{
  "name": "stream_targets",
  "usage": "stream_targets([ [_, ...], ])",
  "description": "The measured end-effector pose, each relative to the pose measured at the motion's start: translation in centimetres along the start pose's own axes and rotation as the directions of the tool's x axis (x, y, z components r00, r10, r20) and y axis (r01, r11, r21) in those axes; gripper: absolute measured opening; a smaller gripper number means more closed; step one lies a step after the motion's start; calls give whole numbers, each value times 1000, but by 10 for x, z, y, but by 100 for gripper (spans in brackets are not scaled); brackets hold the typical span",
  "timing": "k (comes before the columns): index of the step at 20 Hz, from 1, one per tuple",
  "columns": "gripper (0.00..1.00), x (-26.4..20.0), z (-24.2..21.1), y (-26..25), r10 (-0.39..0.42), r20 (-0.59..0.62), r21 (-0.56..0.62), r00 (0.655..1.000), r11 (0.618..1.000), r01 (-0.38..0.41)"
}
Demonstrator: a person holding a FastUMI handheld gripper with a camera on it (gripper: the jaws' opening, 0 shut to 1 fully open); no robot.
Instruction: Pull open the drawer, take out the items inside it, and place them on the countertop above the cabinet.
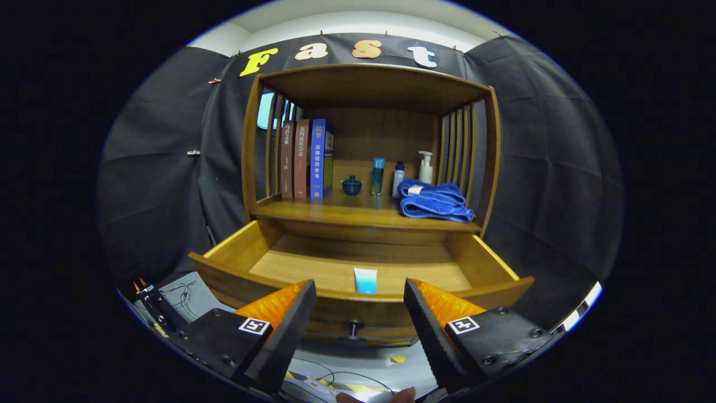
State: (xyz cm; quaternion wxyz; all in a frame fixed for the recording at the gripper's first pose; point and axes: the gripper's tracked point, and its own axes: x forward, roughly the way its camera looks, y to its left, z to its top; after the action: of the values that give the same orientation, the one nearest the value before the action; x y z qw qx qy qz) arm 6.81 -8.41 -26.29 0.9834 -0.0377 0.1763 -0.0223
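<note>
The wooden drawer (492, 263) is pulled out toward me, its front panel with a dark knob (354, 326) just below and between my fingers. A small pale-blue tube (365, 280) lies inside it near the front wall, just ahead of the gap between my fingers. My gripper (361, 296) is open and holds nothing, hovering in front of the drawer's front edge. The countertop (335, 212) above the drawer is a wooden shelf surface. A folded blue towel (433, 200) lies on its right side.
On the countertop stand three books (307, 159) at the left, a small dark lidded cup (352, 185), a teal bottle (378, 176), a white bottle (397, 178) and a pump bottle (426, 166). Slatted sides and a top enclose the shelf. Cables lie on the floor below.
</note>
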Motion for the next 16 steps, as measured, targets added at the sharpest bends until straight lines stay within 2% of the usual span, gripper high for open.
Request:
stream_targets([
  [5, 99, 33, 43, -4, 11, -138, 17, 990, 1000, -9],
  [8, 99, 69, 42, -3, 8, -250, 38, 968, 999, 1],
  [10, 100, 91, 25, -1, 27, -356, 57, 934, 998, -7],
  [13, 100, 123, -10, 0, 46, -501, 75, 864, 997, -10],
  [16, 99, 149, -46, 1, 62, -599, 86, 798, 996, -12],
])
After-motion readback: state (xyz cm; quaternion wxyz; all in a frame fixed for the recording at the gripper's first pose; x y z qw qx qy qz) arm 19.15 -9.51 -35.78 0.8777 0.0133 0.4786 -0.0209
